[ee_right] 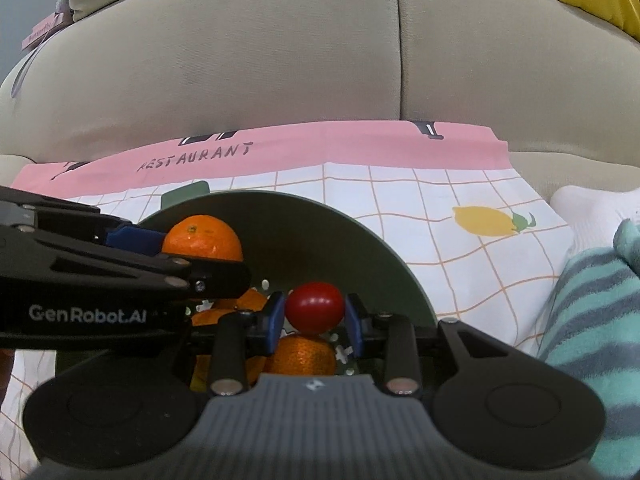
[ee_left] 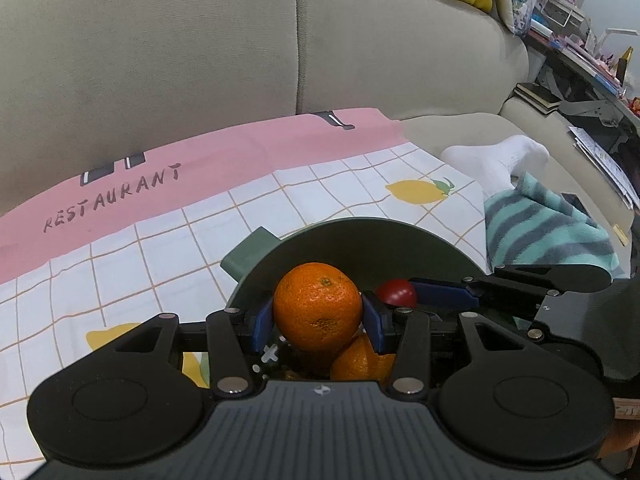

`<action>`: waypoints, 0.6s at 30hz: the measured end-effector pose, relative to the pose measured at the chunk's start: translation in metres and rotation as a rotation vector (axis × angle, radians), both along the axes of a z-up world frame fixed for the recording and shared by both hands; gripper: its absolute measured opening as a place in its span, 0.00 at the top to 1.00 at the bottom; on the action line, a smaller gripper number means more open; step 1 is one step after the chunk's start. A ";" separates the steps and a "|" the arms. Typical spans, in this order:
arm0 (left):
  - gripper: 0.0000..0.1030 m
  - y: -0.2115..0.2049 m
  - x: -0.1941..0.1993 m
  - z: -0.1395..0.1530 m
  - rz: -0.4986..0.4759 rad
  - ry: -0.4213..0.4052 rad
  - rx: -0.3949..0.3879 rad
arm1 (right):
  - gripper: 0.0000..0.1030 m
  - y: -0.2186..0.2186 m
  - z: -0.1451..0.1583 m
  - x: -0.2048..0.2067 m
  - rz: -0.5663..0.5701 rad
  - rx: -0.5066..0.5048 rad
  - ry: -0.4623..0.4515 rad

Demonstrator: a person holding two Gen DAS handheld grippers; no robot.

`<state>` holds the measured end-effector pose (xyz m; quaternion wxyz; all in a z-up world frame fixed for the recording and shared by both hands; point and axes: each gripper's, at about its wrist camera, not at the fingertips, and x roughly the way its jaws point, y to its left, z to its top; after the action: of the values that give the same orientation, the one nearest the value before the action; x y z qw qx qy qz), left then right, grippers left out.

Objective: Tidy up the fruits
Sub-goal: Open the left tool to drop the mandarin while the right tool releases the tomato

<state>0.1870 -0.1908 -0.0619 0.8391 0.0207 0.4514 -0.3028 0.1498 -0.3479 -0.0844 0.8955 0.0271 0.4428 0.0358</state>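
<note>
Dark green bowl with a tab handle sits on a pink-and-white checked cloth printed with lemons and the word RESTAURANT, spread in front of a beige sofa. Bowl interior holds at least two oranges low down, partly hidden by the gripper bodies; white specks show on the bowl floor.

Left gripper: jaws part-way apart, blue pads pressed on both sides of a whole orange, gripping it above the bowl, over the fruit inside.

Right gripper: jaws narrow, blue pads clamped on a small red fruit, smooth and glossy, possibly a cherry tomato; cannot tell for sure. It hangs over the bowl, just above one of the oranges.

The two grippers are close together over the bowl, left one reaching in from the left of the right wrist view. A person's white sock and teal striped trouser leg lie right of the cloth.
</note>
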 end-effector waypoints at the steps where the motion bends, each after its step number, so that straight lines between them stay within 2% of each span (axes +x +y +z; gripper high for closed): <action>1: 0.49 0.001 0.000 0.000 0.000 0.005 -0.005 | 0.70 -0.001 0.000 0.000 -0.001 0.001 0.000; 7: 0.45 0.006 0.002 0.004 0.015 0.034 -0.027 | 0.65 -0.008 0.003 -0.003 -0.025 0.047 0.002; 12: 0.45 0.015 -0.007 0.023 0.021 -0.013 -0.018 | 0.64 -0.013 0.007 -0.010 -0.052 0.094 -0.012; 15: 0.43 0.024 -0.015 0.041 0.031 -0.058 -0.020 | 0.54 -0.012 0.014 -0.018 -0.065 0.097 -0.042; 17: 0.42 0.031 -0.021 0.054 0.044 -0.094 -0.019 | 0.43 -0.011 0.022 -0.026 -0.077 0.102 -0.064; 18: 0.41 0.034 -0.025 0.061 0.053 -0.110 -0.020 | 0.42 -0.010 0.026 -0.030 -0.084 0.105 -0.075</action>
<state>0.1624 -0.1564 -0.0014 0.8706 0.0172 0.4018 -0.2834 0.1194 -0.3582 -0.0585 0.9095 0.0914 0.4048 0.0224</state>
